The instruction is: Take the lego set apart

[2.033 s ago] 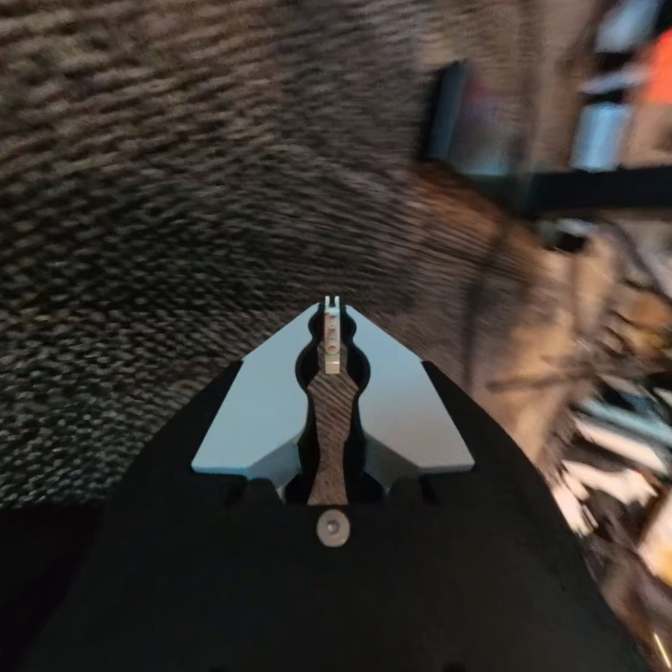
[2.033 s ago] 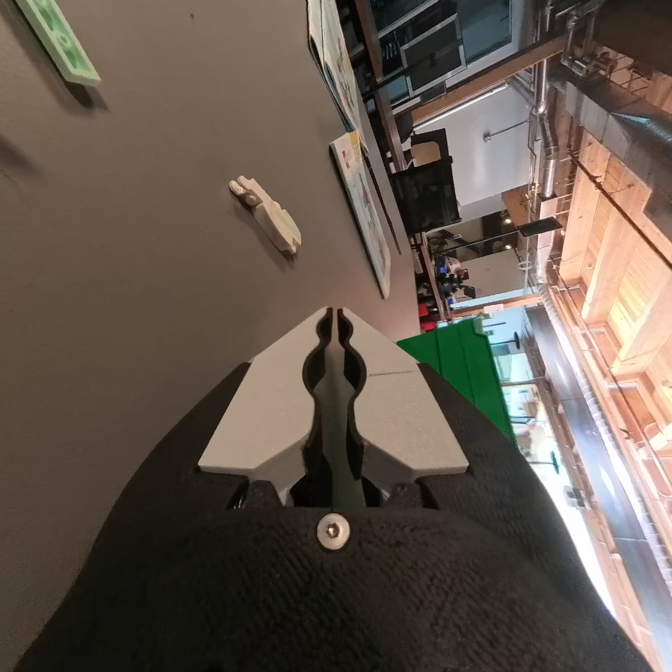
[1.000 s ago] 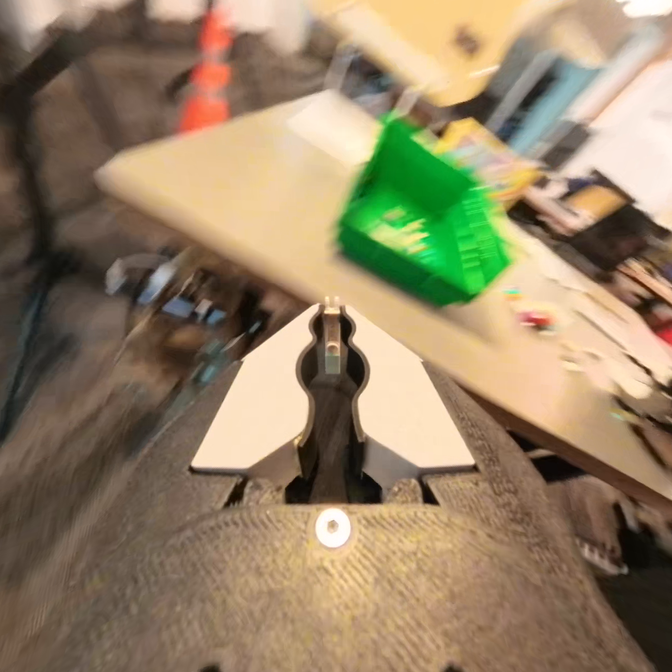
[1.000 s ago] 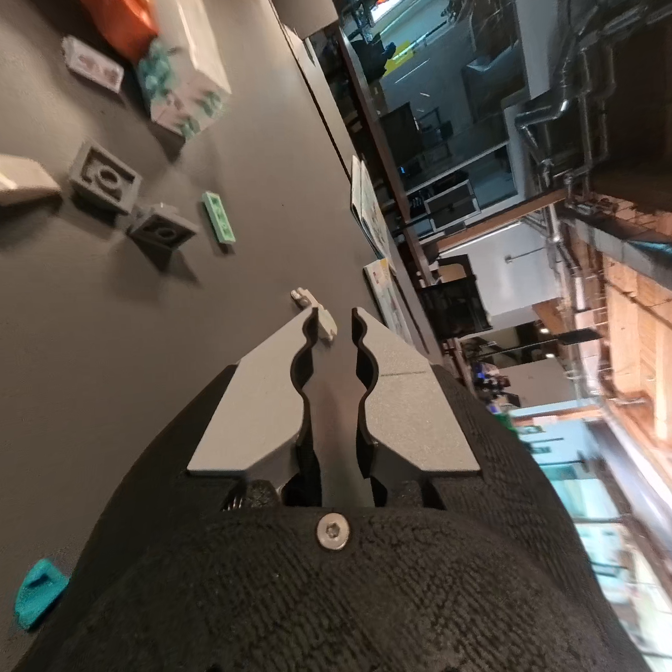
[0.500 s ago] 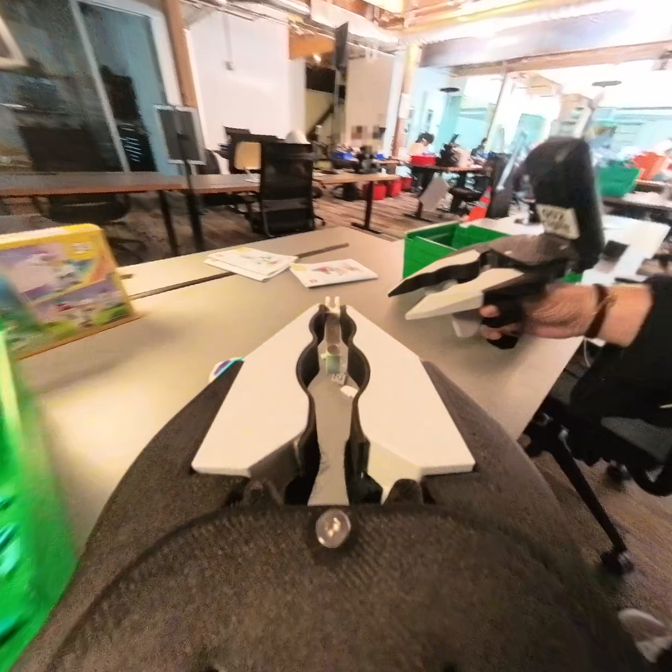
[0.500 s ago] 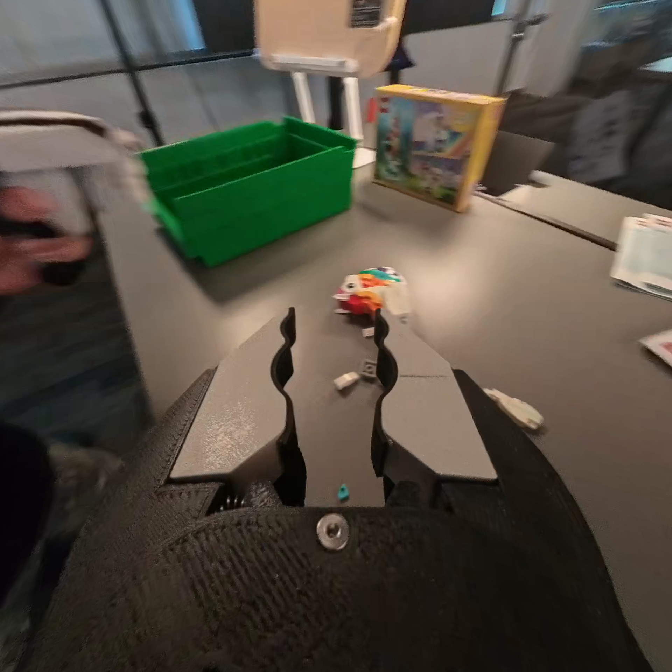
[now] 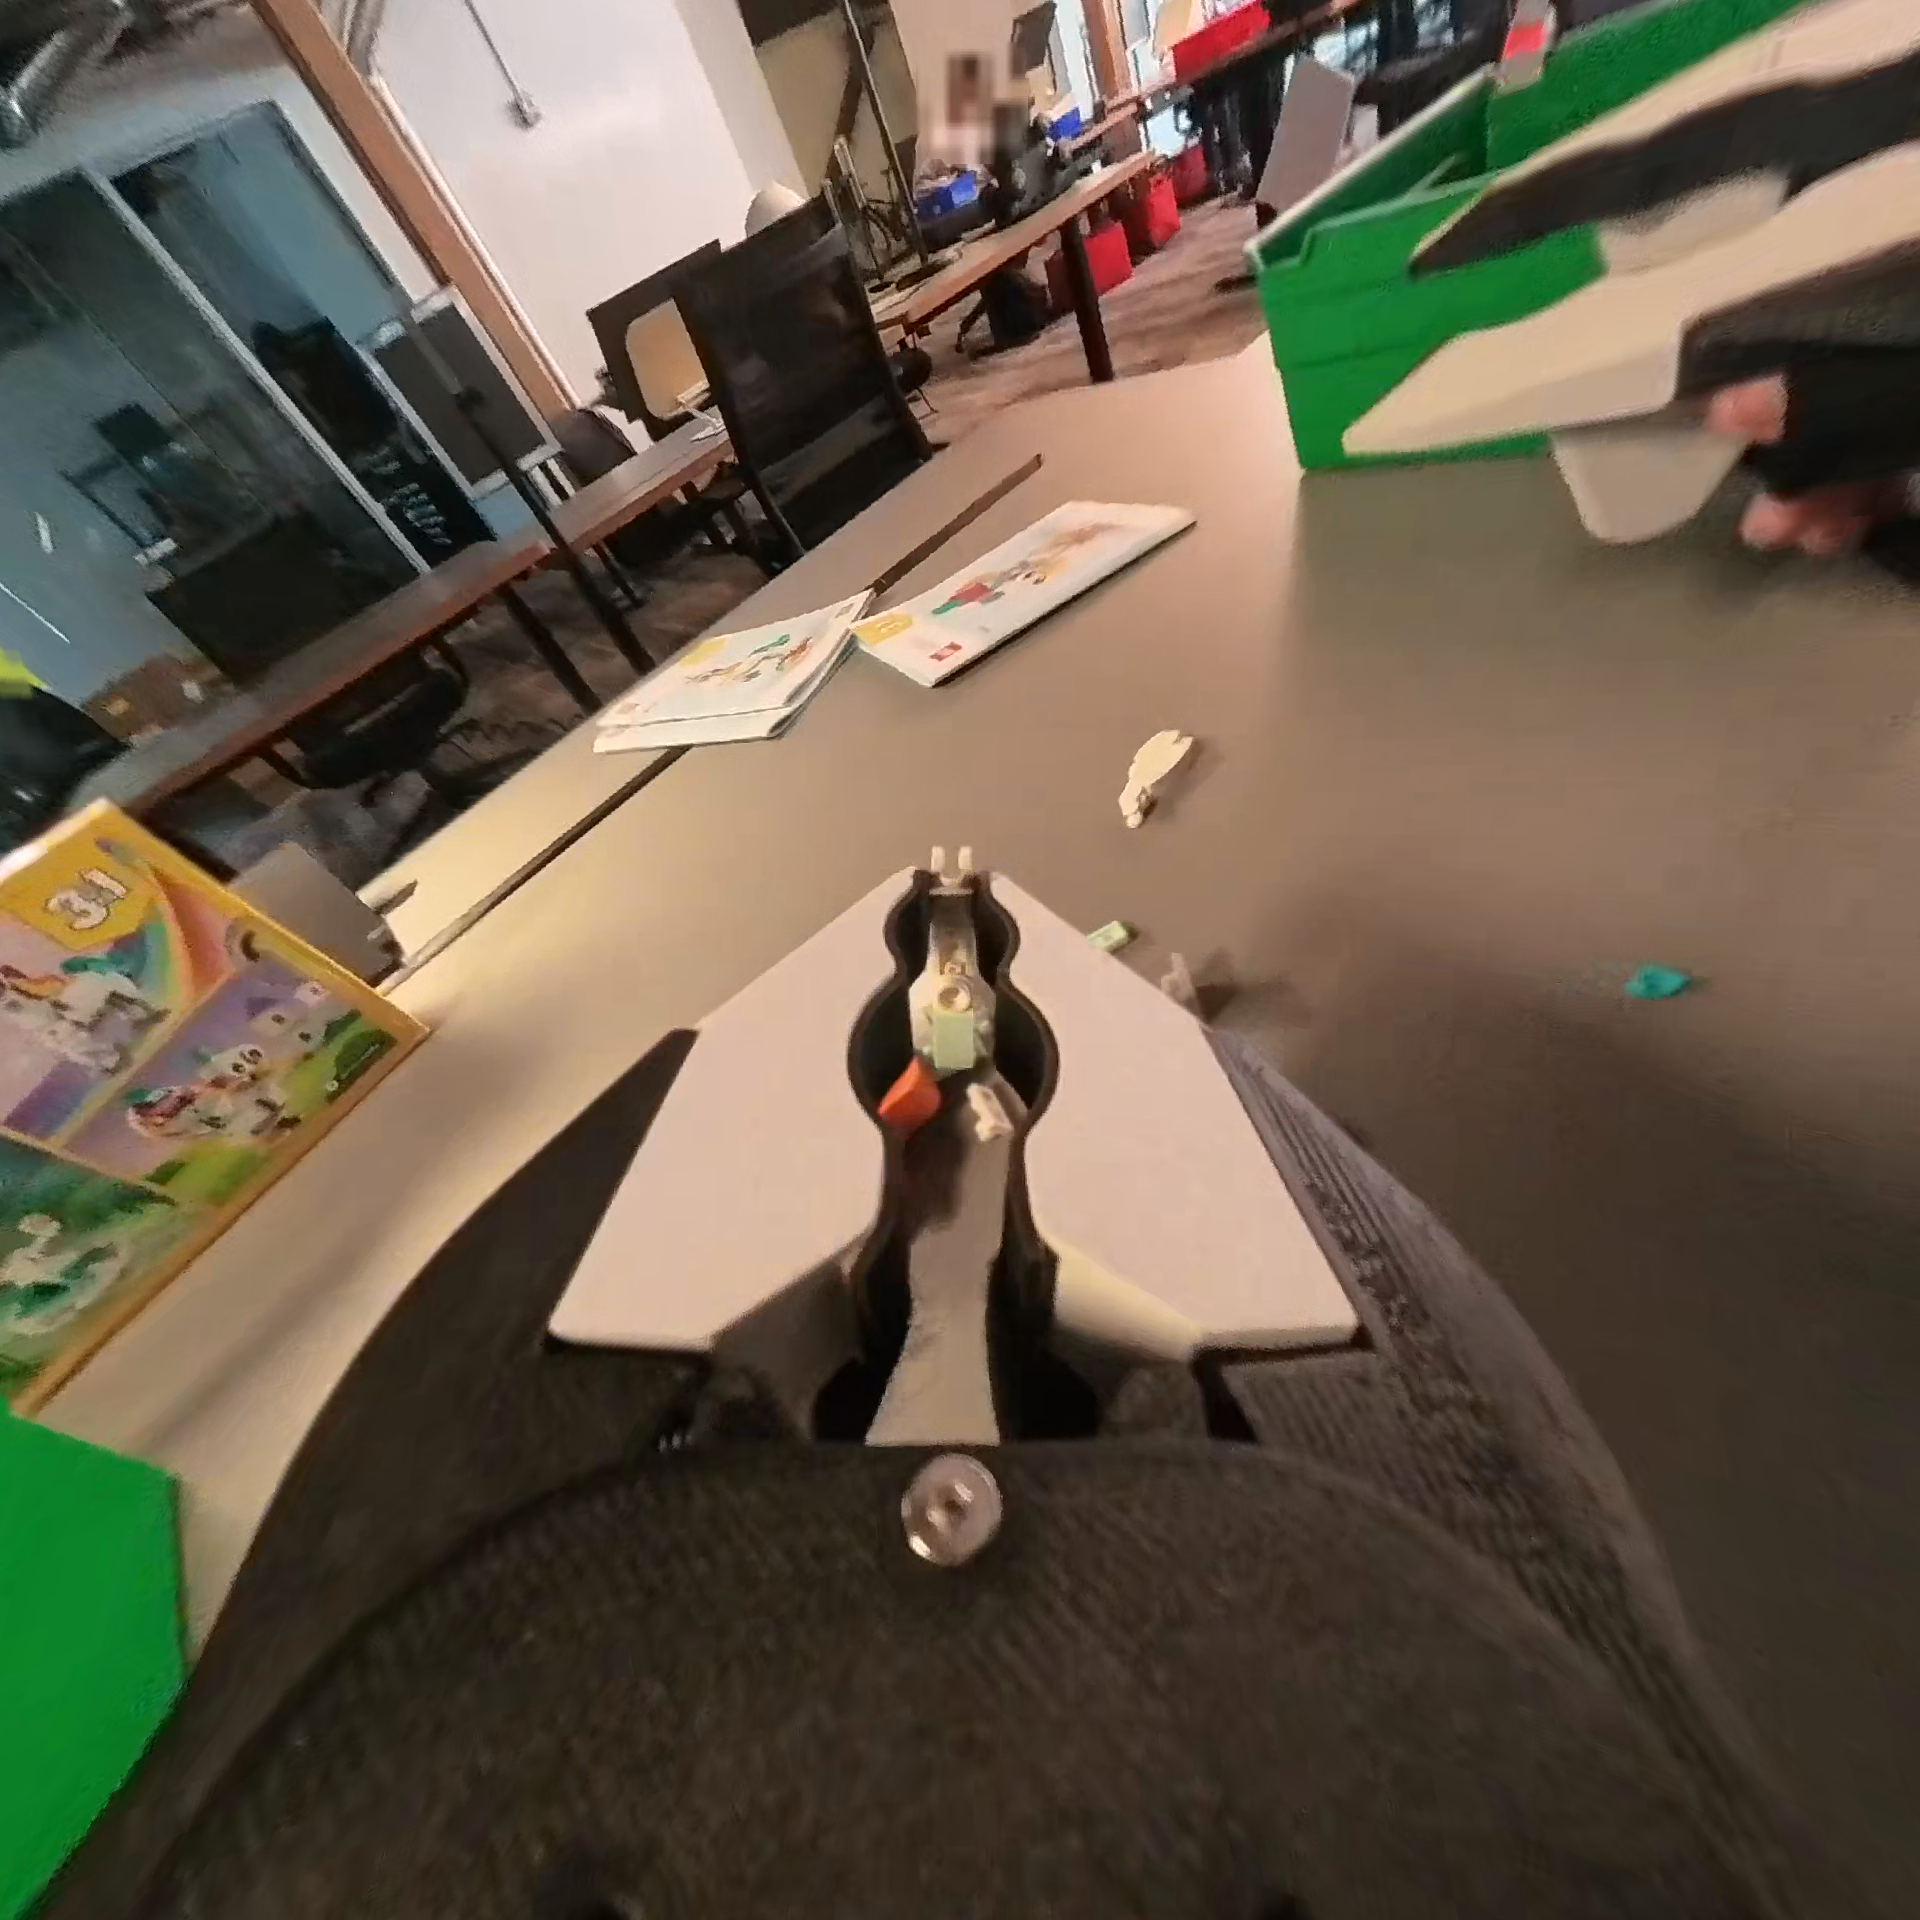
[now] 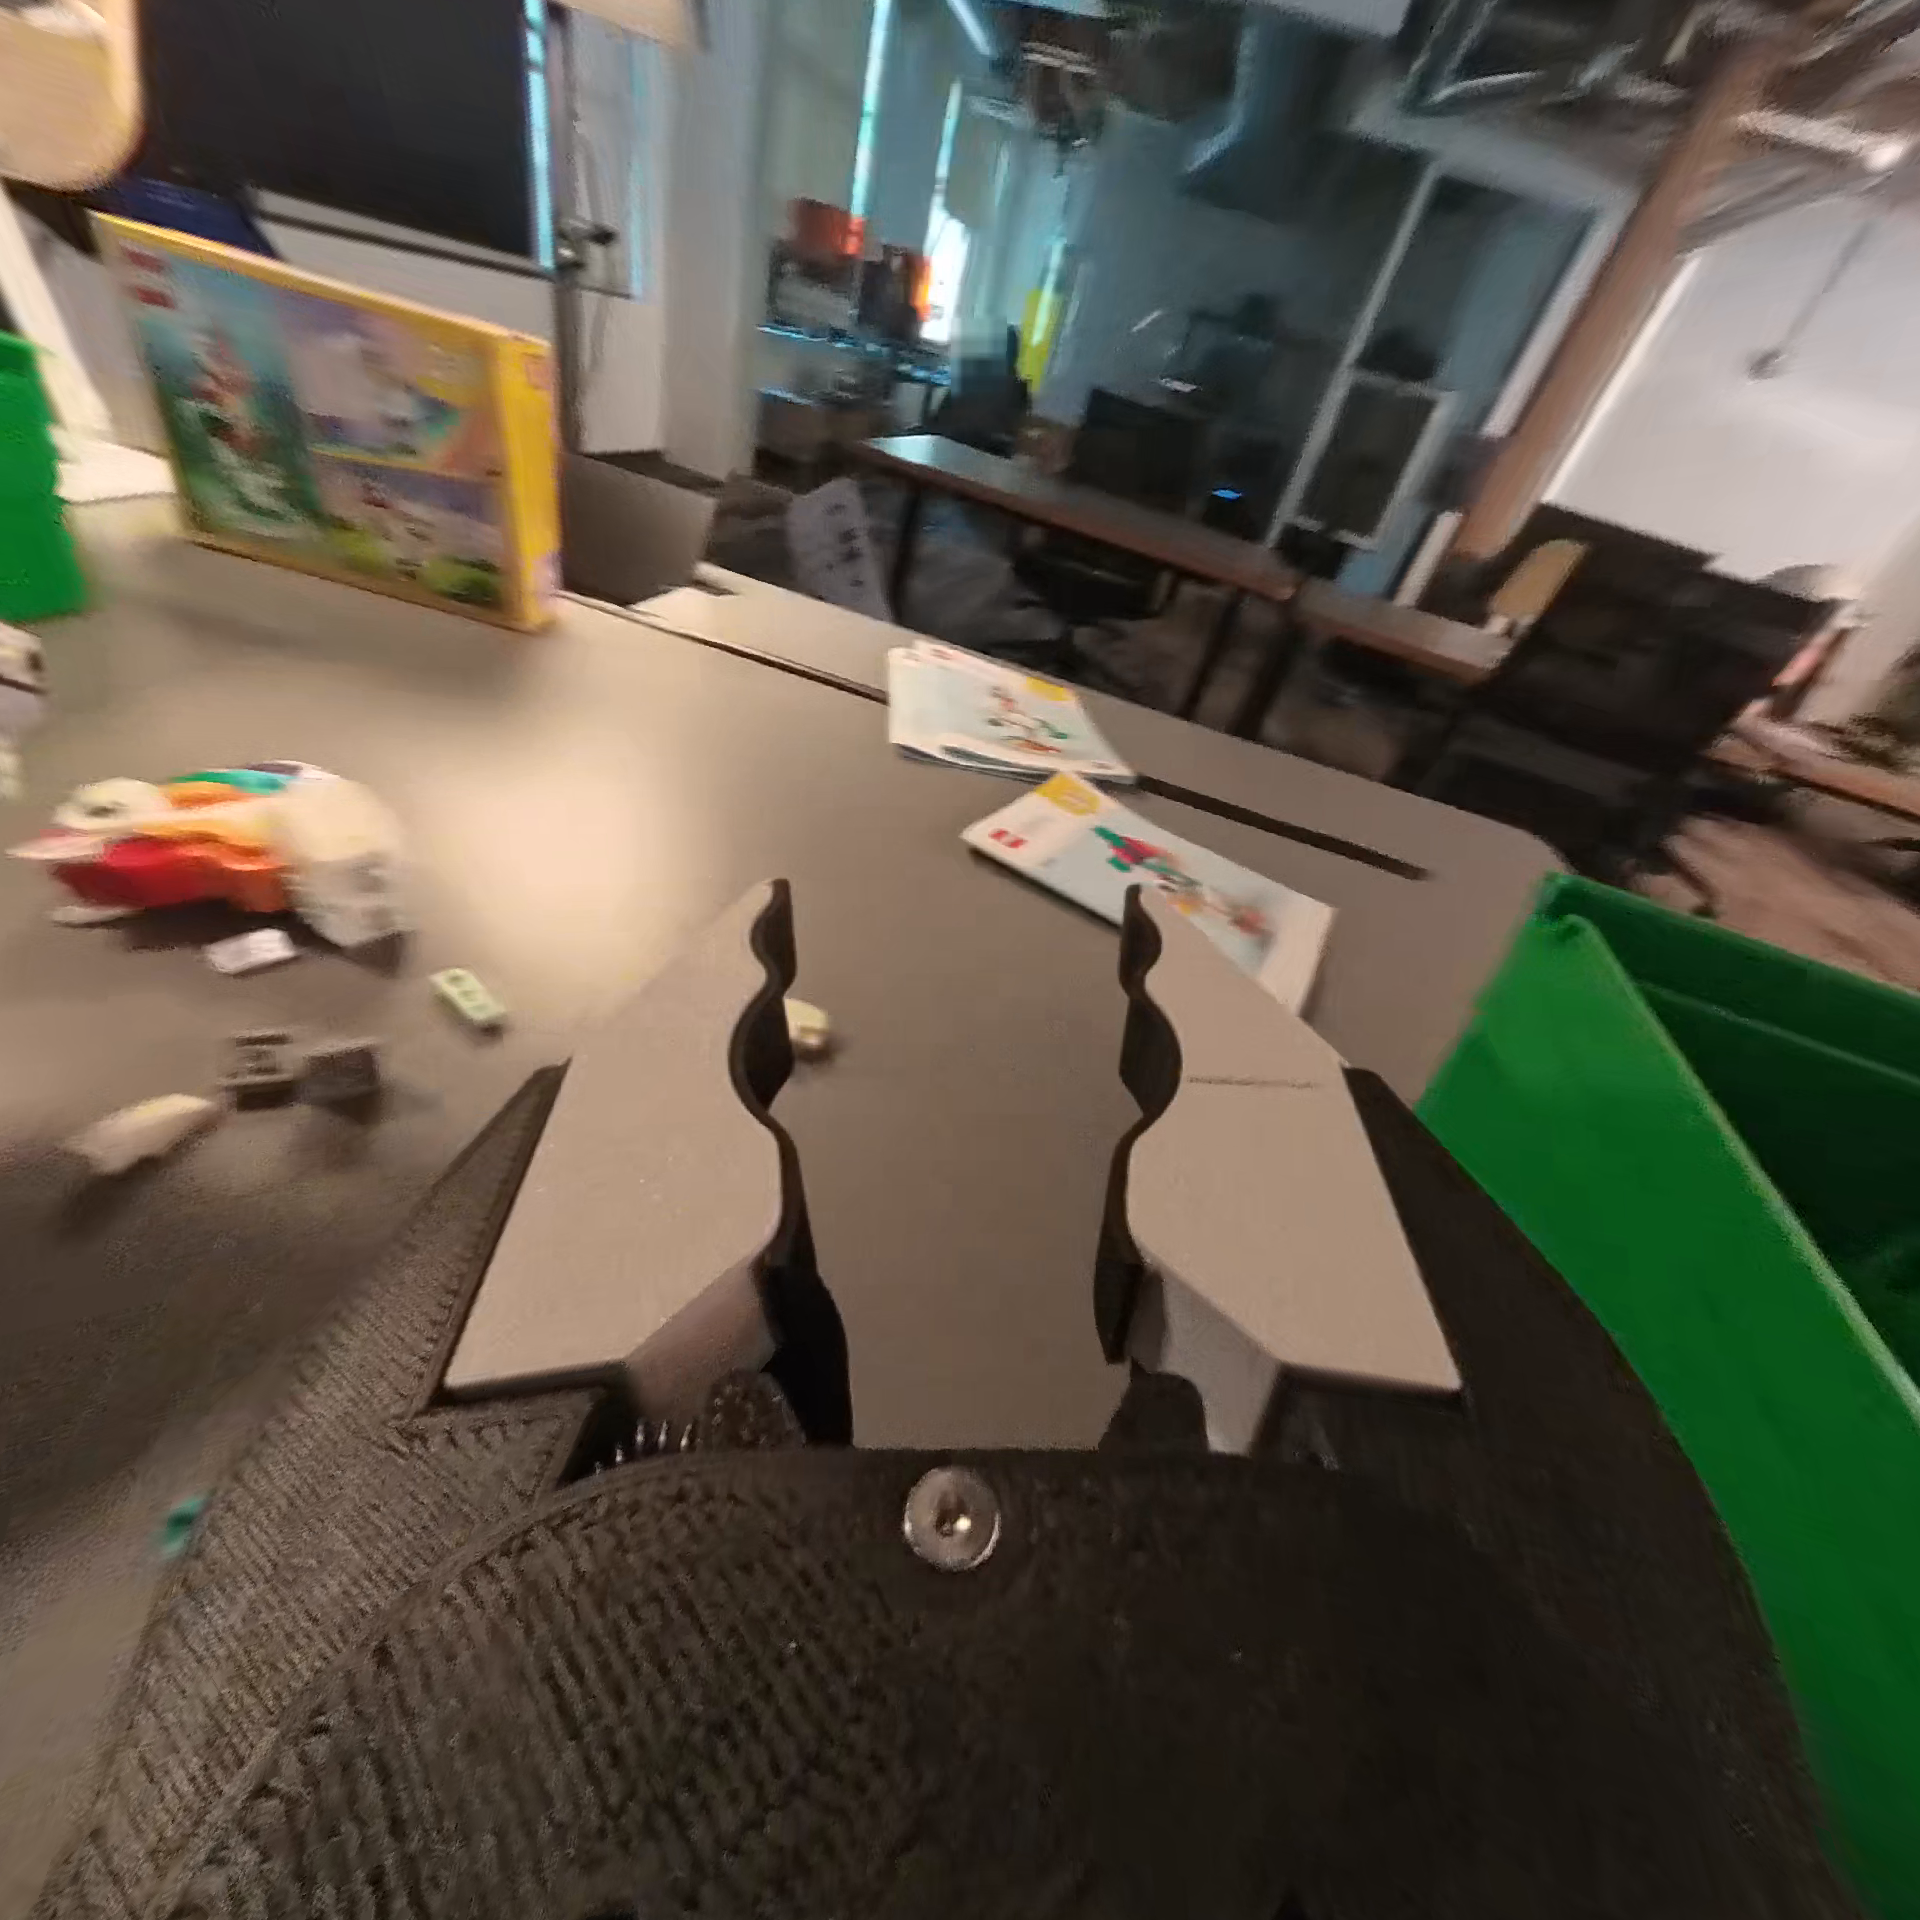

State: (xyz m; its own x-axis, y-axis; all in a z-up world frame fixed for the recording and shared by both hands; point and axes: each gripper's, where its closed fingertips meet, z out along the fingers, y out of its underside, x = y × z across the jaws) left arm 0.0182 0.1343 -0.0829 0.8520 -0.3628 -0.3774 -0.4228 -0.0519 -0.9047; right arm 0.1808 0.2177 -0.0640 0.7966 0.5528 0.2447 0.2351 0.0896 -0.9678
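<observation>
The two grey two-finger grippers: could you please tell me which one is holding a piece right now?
The left gripper: its jaws are shut on a small white lego piece. The right gripper stands wide open with nothing between its fingers.

Booklets (image 8: 1148,868) right of lego model (image 8: 223,836)

An open-plan office or workshop: long desks (image 8: 1091,509) and dark office chairs (image 7: 790,353) stretch back toward glass-walled rooms (image 7: 239,416), beneath exposed ceiling ducts (image 8: 1278,114) and timber posts (image 8: 1569,343).

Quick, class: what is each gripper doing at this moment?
Left gripper: shut on a small grey lego piece.
Right gripper: open, holding nothing.
</observation>
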